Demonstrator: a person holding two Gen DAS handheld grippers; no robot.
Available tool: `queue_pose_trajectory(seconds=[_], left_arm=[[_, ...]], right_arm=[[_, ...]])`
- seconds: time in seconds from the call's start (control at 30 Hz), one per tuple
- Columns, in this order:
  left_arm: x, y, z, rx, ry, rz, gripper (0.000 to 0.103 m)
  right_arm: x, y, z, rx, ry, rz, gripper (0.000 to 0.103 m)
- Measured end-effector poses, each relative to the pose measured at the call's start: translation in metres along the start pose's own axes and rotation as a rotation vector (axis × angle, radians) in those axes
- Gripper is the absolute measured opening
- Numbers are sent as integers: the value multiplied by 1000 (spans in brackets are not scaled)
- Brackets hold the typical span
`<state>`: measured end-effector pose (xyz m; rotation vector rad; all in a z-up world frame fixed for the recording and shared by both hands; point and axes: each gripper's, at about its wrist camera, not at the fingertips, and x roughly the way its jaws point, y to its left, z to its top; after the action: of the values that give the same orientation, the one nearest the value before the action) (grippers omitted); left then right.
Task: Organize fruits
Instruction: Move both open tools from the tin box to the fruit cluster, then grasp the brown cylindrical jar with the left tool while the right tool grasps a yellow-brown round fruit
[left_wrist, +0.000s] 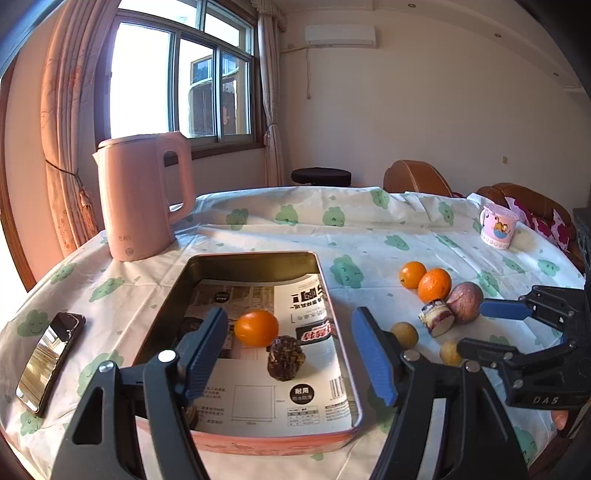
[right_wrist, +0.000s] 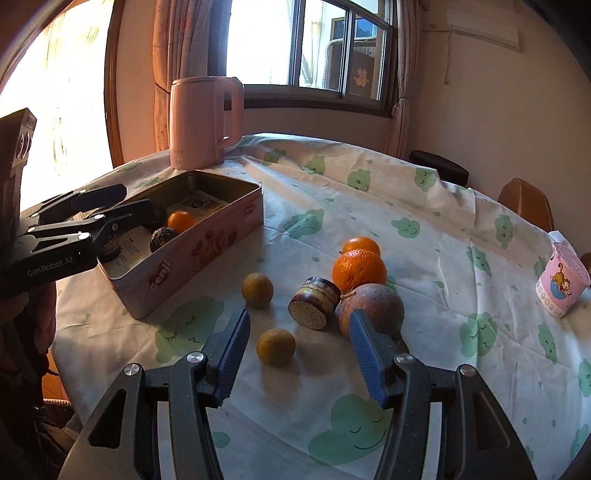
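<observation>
My left gripper (left_wrist: 288, 317) stands open over the pink tin (left_wrist: 255, 254), nothing between its fingers. Inside the tin lie an orange (left_wrist: 256, 328) and a dark brown knobbly fruit (left_wrist: 285, 357) on printed paper. My right gripper (right_wrist: 298, 317) is open low over the loose fruit on the cloth. A small yellowish fruit (right_wrist: 276, 347) sits between its jaws, untouched. Beyond lie a second small yellow fruit (right_wrist: 257, 290), a cut purple piece (right_wrist: 314, 302), a reddish-brown round fruit (right_wrist: 373, 306) and two oranges (right_wrist: 359, 269). The left gripper (right_wrist: 129, 201) shows over the tin (right_wrist: 192, 258).
A pink kettle (left_wrist: 140, 195) stands behind the tin. A phone (left_wrist: 50, 362) lies left of it near the table edge. A pink cartoon cup (right_wrist: 561, 284) sits far right. Brown chairs (left_wrist: 417, 177) ring the far side of the round table.
</observation>
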<state>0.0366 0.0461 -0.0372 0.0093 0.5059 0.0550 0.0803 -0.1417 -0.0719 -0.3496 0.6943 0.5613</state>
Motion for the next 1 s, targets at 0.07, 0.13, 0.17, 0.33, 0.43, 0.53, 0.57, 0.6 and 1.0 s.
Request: queue_pose_trajectory(seconds=[0.07, 0.13, 0.17, 0.33, 0.43, 0.53, 0.57, 0.6, 1.0], left_arm=[[0, -8, 1, 17, 1, -9, 72], [1, -14, 1, 27, 2, -16, 72], [1, -17, 2, 31, 4, -20, 72], [2, -30, 2, 53, 6, -43, 72], [4, -36, 1, 65, 10, -51, 72], [8, -42, 2, 69, 22, -65, 72], [9, -44, 3, 71, 24, -71, 72], [10, -47, 4, 74, 25, -77, 72], [36, -98, 11, 175, 97, -169, 72]], right_arm=[[6, 4, -4, -18, 23, 7, 58], [11, 6, -6, -22, 44, 12, 56], [14, 5, -7, -16, 56, 20, 52], [29, -5, -7, 54, 125, 116, 41], [30, -7, -8, 78, 137, 132, 28], [24, -6, -8, 66, 115, 104, 28], [19, -6, -8, 55, 97, 80, 28], [14, -7, -8, 49, 75, 54, 28], [-31, -75, -3, 206, -94, -171, 28]])
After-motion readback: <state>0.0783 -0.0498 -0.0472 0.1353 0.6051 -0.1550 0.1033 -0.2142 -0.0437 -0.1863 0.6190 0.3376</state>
